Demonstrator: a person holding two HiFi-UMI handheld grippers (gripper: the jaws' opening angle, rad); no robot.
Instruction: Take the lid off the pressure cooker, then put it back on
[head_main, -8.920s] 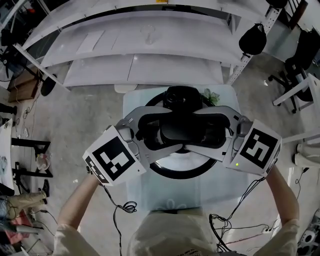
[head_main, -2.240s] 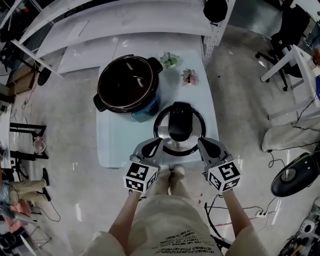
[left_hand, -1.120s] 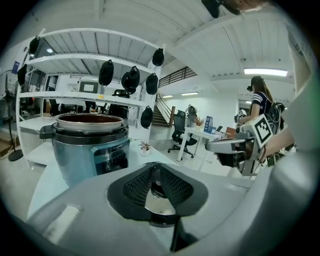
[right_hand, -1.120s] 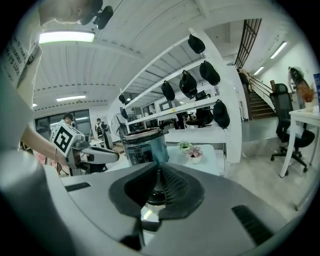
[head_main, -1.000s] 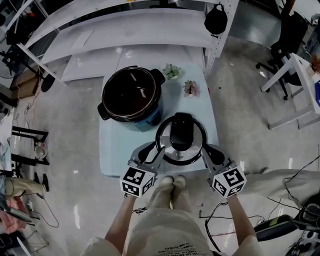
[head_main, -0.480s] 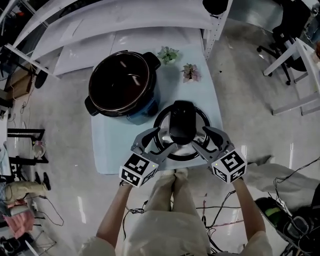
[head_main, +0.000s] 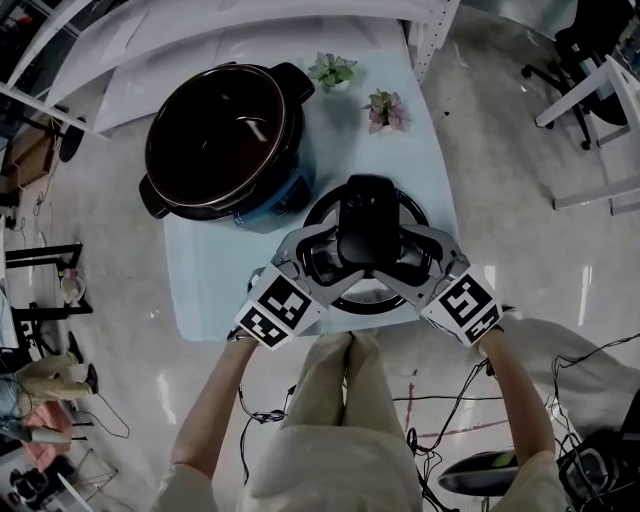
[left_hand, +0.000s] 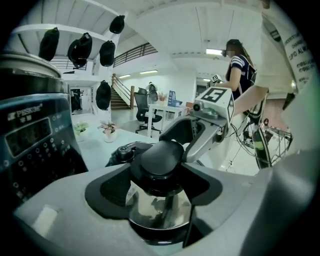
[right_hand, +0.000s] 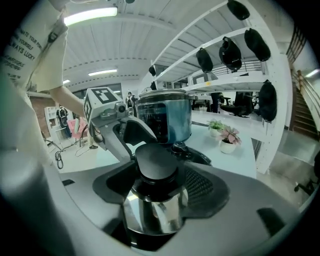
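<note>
Head view: left gripper (head_main: 335, 258) and right gripper (head_main: 400, 258) are straddling the lid handle (head_main: 368, 215), jaws just opening wide, gripping nothing; lid (head_main: 418, 208) is lying on the bench (head_main: 200, 290) beside the cooker (head_main: 225, 130).

Lid (right_hand: 150, 212) polished shiny metal; knob (right_hand: 156, 161) matt black plastic; table (head_main: 215, 290) smooth

Both arms reach forward and converge. The left gripper (head_main: 335, 262) and right gripper (head_main: 400, 262) tilt downward, facing each other. Their jaws have just been opening and stand wide, with the lid knob (left_hand: 161, 157) between them.
</note>
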